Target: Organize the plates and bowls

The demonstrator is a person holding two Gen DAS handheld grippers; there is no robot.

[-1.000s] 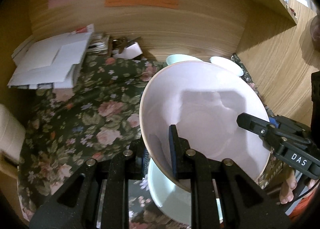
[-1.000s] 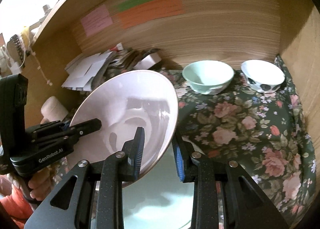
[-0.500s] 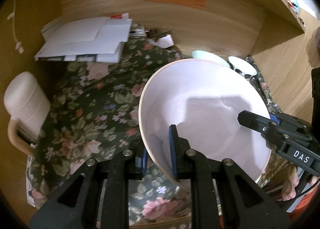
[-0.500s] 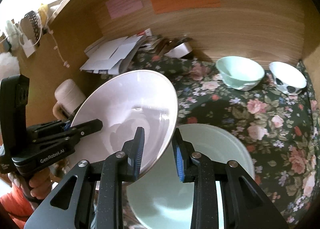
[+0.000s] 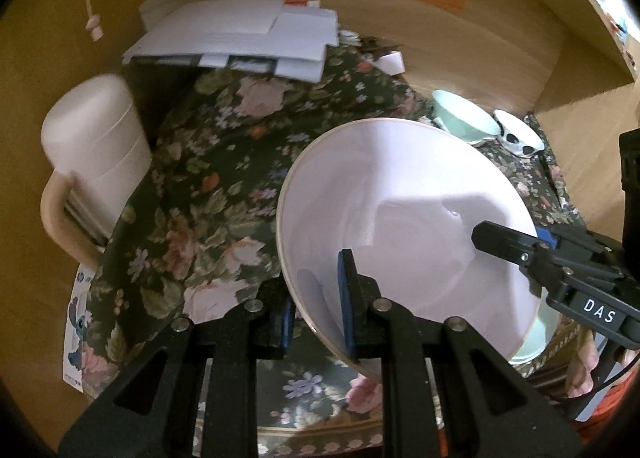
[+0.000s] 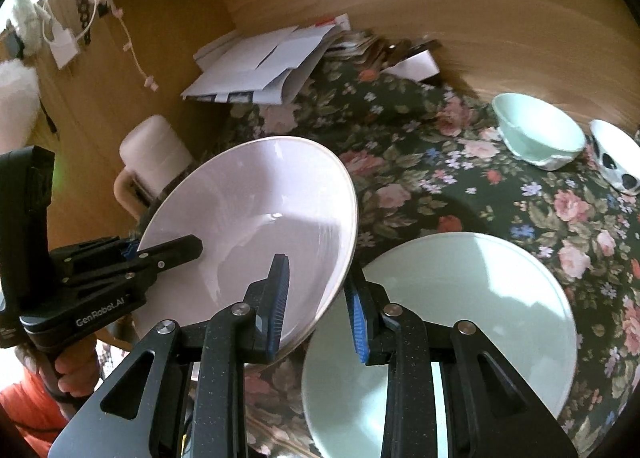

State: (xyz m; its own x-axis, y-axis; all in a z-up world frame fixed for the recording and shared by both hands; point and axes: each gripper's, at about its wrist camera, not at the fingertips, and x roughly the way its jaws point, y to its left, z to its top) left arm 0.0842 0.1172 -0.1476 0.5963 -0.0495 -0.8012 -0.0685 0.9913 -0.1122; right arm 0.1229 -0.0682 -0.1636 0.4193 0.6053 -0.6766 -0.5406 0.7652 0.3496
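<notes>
**Q:** What is being carried, and where does it sit in the frame?

**A:** A wide pale pink bowl, tilted, fills the lower right of the left wrist view and the lower left of the right wrist view. It hangs above the flowered cloth on the bench, just left of a pale green plate lying flat at lower right. A green bowl and a spotted bowl wait at the far right.

**Q:** How is it likely to handle?

**A:** By its look it is glazed ceramic: stiff, fairly heavy, slick and breakable. The thin rim, taken at two opposite edges, seems the only sound hold.

**Q:** And the claws?

**A:** The left claw is drawn narrow, one finger inside the bowl and one outside, pinching the rim at bottom centre. The right claw is likewise narrow, clamped across the opposite rim. Both carry the bowl between them; neither touches the plate.
</notes>
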